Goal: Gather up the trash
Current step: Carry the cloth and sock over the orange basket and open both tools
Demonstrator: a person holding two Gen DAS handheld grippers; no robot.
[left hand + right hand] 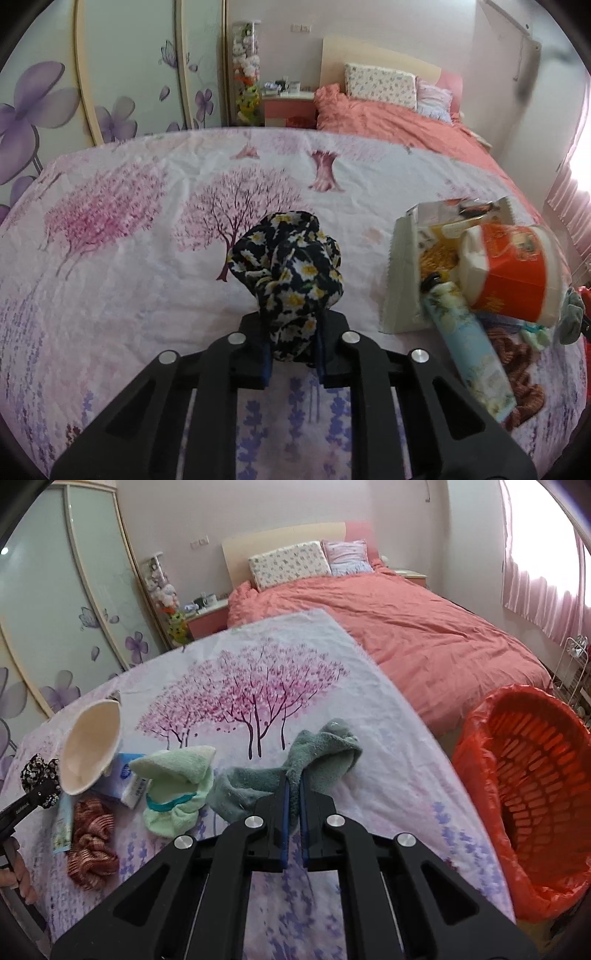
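My left gripper (293, 347) is shut on a black scrunchie with daisies (288, 266), which bulges up above the blue pads over the flowered sheet (147, 221). To its right lie a white snack bag (402, 280), an orange noodle cup (513, 269) on its side and a floral tube (469, 343). My right gripper (293, 786) is shut on a grey-green sock (325, 753) whose ends droop to both sides. A bin lined with a red bag (528, 794) stands beside the sheet on the right.
Left of the right gripper lie a pale green sock (177, 790), a blue tissue pack (129, 779), a brown scrunchie (92, 845) and the noodle cup (88, 753). A hand (18, 878) shows at the lower left. A bed with a coral cover (406, 627) lies behind.
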